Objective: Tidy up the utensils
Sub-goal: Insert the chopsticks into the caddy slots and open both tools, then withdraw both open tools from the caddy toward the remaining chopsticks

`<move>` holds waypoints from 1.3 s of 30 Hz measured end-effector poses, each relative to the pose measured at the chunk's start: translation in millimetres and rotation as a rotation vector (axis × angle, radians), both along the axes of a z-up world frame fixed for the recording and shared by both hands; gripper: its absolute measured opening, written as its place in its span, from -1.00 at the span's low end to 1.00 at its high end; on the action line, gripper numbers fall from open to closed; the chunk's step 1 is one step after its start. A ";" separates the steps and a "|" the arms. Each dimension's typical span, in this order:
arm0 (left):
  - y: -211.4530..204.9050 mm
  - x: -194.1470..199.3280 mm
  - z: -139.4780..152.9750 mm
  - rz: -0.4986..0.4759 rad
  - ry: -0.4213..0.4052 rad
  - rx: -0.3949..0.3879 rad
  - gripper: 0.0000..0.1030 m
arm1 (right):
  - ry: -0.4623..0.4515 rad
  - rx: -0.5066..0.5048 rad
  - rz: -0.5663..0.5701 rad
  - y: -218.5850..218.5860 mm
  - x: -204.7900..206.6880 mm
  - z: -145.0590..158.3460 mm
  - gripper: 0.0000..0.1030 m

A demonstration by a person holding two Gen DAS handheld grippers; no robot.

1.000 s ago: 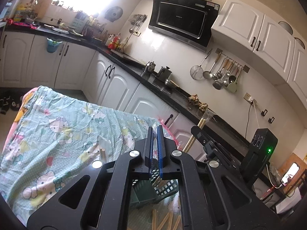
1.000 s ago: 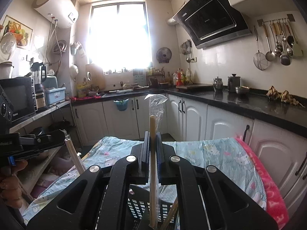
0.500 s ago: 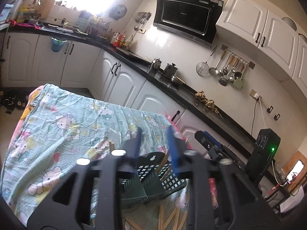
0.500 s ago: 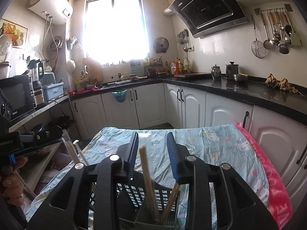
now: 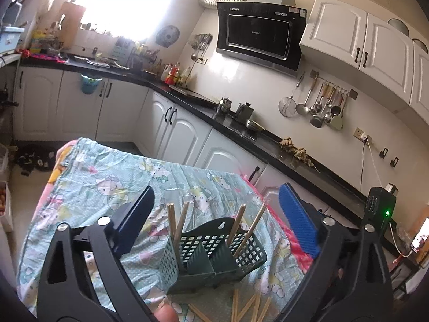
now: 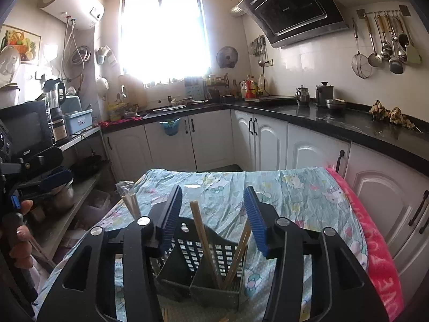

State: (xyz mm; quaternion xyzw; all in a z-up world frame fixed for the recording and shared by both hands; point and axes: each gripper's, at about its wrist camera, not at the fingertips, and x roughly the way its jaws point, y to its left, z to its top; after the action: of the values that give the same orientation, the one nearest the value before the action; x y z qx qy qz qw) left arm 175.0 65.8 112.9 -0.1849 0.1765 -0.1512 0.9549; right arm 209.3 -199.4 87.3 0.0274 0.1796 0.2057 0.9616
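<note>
Both my grippers, left gripper (image 5: 214, 214) and right gripper (image 6: 213, 216), just opened, released; chopsticks (image 6: 205, 237) stand in green basket (image 5: 214, 257).

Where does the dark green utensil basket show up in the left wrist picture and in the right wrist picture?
Left wrist: the green basket sits low and centre on the patterned cloth, framed by the wide open jaws, chopsticks standing in it.
Right wrist: the same basket is at bottom centre, between the open jaws.
Shared landmark: the black range hood on the wall, upper right in both.
</note>
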 end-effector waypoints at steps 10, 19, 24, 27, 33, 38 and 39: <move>3.8 -19.7 -9.0 0.009 0.014 -0.008 0.79 | 0.009 -0.010 0.013 -3.9 -23.0 1.2 0.12; 2.9 -36.9 -19.8 0.009 0.031 -0.009 0.79 | 0.013 -0.026 0.026 -5.5 -44.5 -2.6 0.17; 0.4 -45.3 -27.7 0.003 0.046 -0.010 0.79 | 0.028 -0.031 0.030 -6.6 -54.4 -6.6 0.18; -2.0 -50.4 -33.2 -0.003 0.058 -0.010 0.79 | 0.035 -0.038 0.033 -7.2 -58.8 -9.7 0.19; -7.3 -58.4 -44.6 -0.014 0.082 0.000 0.79 | 0.058 -0.047 0.033 -9.7 -67.5 -18.7 0.22; -9.5 -63.7 -53.8 -0.022 0.106 -0.001 0.79 | 0.076 -0.056 0.031 -12.8 -74.2 -25.3 0.22; -10.4 -65.1 -55.5 -0.026 0.110 0.000 0.79 | 0.080 -0.059 0.031 -13.5 -75.3 -26.2 0.22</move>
State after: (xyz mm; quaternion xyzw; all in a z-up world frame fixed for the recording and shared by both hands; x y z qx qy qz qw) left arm 110.0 55.4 57.4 -0.1904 0.2309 -0.1530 0.9418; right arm 134.0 -212.9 61.1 0.0042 0.2243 0.2137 0.9508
